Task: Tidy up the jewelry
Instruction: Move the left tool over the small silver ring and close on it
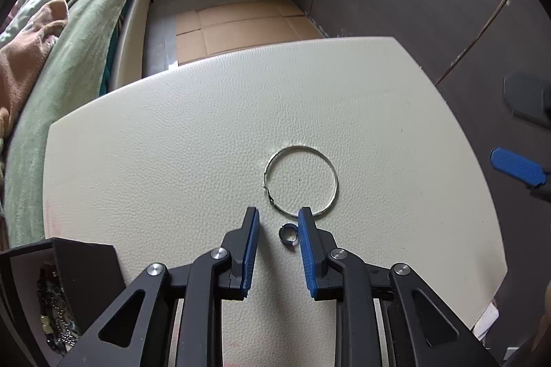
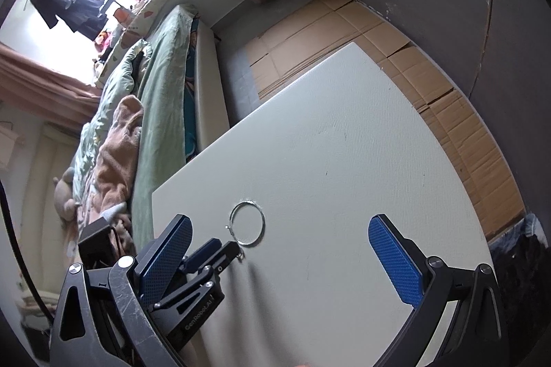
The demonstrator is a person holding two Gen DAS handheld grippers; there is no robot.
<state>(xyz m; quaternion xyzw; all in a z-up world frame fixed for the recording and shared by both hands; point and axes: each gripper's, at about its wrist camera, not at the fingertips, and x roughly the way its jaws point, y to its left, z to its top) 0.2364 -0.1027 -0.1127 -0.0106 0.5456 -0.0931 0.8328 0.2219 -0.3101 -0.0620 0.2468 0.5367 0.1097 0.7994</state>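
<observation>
One small ring (image 1: pixel 287 233) lay untouched between your left gripper's (image 1: pixel 279 218) parted pads, right gripper (image 2: pixel 279 232) wide apart and idle; squeezing it squarely remained.

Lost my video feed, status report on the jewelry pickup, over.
Left gripper open astride small ring, pads not touching. Right gripper open, empty. Big hoop lies just beyond on table. Nothing blocking.

Blue ribbed pads (image 1: pixel 253 250) line the black left gripper (image 1: pixel 278 215). Between them lies a silver ring (image 1: pixel 287 233); just beyond, a silver hoop (image 1: pixel 300 180) on the cream pebbled table (image 1: pixel 172 143).
</observation>
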